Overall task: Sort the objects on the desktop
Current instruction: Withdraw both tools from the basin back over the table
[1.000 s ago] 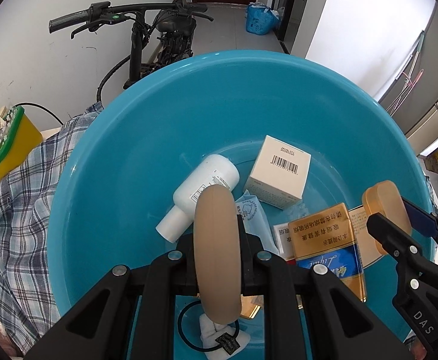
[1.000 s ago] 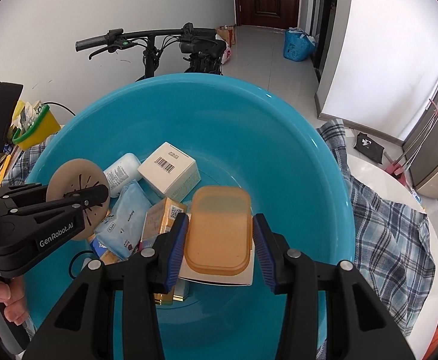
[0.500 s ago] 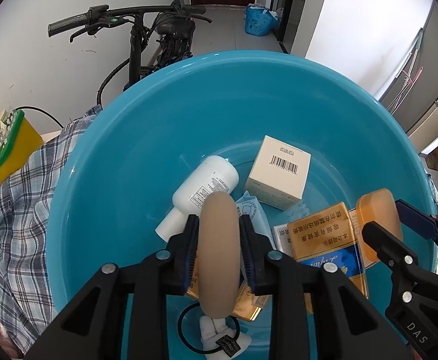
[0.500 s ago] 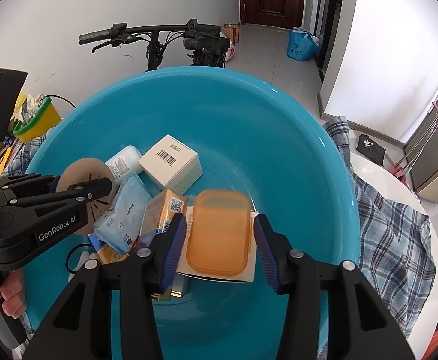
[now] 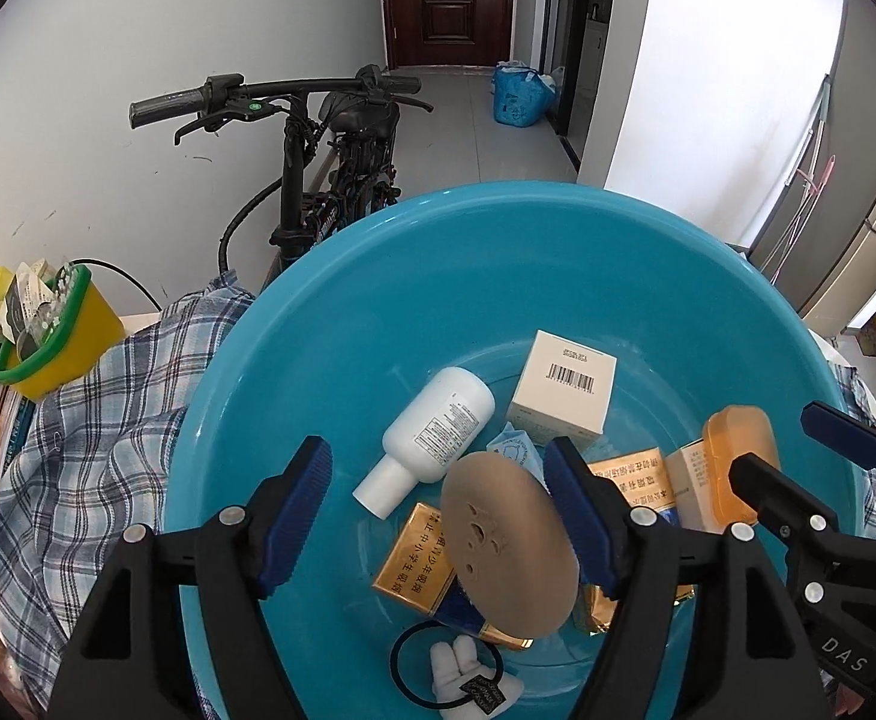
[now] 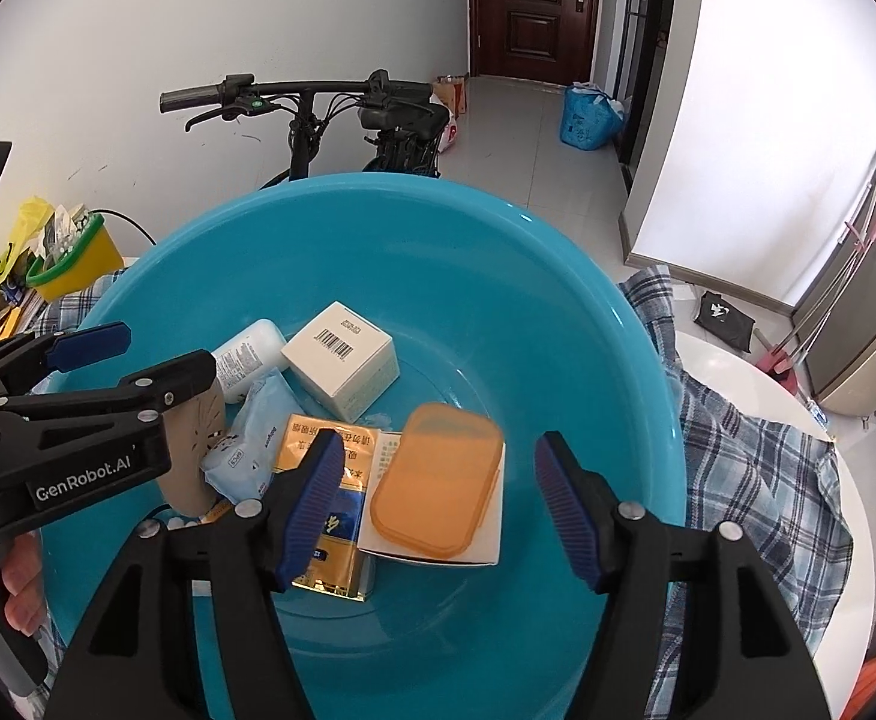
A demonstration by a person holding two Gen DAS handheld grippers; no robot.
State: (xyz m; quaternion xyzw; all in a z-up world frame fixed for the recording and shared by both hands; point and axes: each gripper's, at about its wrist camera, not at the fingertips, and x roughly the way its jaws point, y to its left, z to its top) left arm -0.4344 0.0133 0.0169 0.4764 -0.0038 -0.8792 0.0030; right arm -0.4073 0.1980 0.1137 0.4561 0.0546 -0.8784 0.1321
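Observation:
A big teal basin (image 5: 342, 372) (image 6: 558, 312) holds a white bottle (image 5: 438, 432), a barcoded white box (image 5: 564, 390) (image 6: 342, 360), gold packs (image 5: 420, 558) (image 6: 330, 468) and a blue tissue pack (image 6: 258, 438). My left gripper (image 5: 438, 510) (image 6: 132, 354) hangs over them, jaws opening. A tan disc (image 5: 510, 540) (image 6: 198, 438) sits loose between them, tilted, beside the right finger. My right gripper (image 6: 438, 504) (image 5: 798, 450) is opening too. An orange flat case (image 6: 438, 480) (image 5: 738, 456) lies free between its fingers on a white carton (image 6: 486, 540).
A black hair tie with a white plush (image 5: 462, 678) lies at the basin's near side. Plaid cloth (image 5: 90, 450) (image 6: 756, 456) covers the white round table (image 6: 738, 372). A yellow bin (image 5: 54, 342) stands at the left, and a bicycle (image 5: 318, 150) behind the basin.
Both pairs of jaws have spread apart. The tan disc, held edge-on before, has been let go and now tilts face-up. The orange case has left the right pads and lies on the carton.

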